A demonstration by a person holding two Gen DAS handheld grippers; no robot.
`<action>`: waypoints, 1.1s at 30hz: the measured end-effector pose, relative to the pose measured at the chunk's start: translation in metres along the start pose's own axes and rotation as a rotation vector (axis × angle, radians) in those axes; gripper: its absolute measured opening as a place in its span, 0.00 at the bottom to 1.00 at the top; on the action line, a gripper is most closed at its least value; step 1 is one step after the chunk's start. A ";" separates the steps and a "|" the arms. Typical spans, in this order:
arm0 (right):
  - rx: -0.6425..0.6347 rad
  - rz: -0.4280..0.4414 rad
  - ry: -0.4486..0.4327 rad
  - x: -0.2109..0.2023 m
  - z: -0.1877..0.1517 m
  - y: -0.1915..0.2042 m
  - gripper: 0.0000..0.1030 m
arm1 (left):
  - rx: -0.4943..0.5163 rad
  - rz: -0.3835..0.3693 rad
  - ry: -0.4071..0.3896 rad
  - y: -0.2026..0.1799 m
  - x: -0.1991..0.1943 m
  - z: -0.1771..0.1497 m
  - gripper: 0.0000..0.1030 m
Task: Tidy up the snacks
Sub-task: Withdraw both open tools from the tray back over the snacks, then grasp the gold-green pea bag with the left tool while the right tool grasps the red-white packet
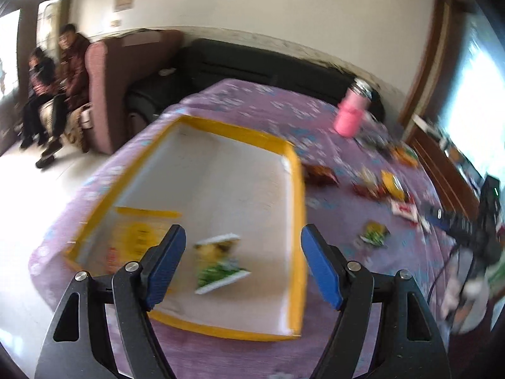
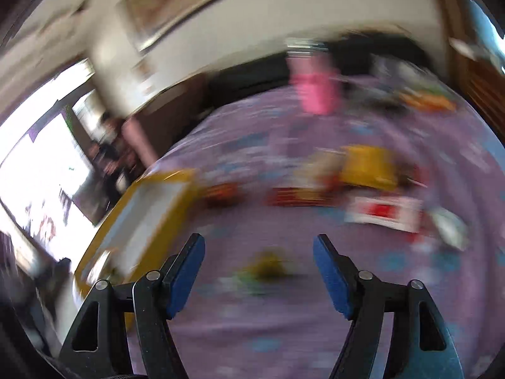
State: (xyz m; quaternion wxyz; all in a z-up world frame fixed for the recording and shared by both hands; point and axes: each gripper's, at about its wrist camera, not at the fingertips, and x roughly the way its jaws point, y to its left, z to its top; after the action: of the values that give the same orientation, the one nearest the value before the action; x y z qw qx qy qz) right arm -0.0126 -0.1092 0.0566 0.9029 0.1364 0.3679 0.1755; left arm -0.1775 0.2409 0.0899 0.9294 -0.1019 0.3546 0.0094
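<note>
A shallow yellow-rimmed white tray (image 1: pixel 296 189) lies on the purple tablecloth. A green and yellow snack packet (image 1: pixel 219 262) lies flat in its near part, and a yellow packet (image 1: pixel 139 237) sits at its left. My left gripper (image 1: pixel 243 233) hovers open above the tray, with nothing between its blue pads. The right wrist view is heavily blurred. My right gripper (image 2: pixel 258 240) stands open over the cloth, above a small green and yellow packet (image 2: pixel 268 268). The tray (image 2: pixel 110 227) shows at its left. Several loose packets (image 2: pixel 366 167) lie beyond.
A pink bottle (image 1: pixel 350 117) with a silver cap stands at the table's far side. More loose packets (image 1: pixel 391 183) lie right of the tray, one small green one (image 1: pixel 374 235) nearer. Two people sit at far left beside a sofa. Cables and dark gear sit at the right edge.
</note>
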 end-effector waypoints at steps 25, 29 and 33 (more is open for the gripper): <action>0.155 0.082 0.189 0.080 0.027 -0.087 0.71 | 0.190 -0.131 0.191 -0.107 0.052 -0.024 0.73; 0.081 -0.026 0.138 0.079 0.027 -0.081 0.73 | 0.187 -0.150 0.218 -0.114 0.063 -0.027 0.73; -0.009 -0.075 0.158 0.088 0.021 -0.068 0.73 | 0.213 -0.155 0.236 -0.125 0.073 -0.029 0.73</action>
State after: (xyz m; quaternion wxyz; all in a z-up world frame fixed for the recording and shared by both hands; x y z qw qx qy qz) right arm 0.0757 -0.1367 -0.0087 0.8775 0.1042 0.4422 0.1535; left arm -0.1311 0.1087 0.0434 0.8848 -0.0301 0.4513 -0.1120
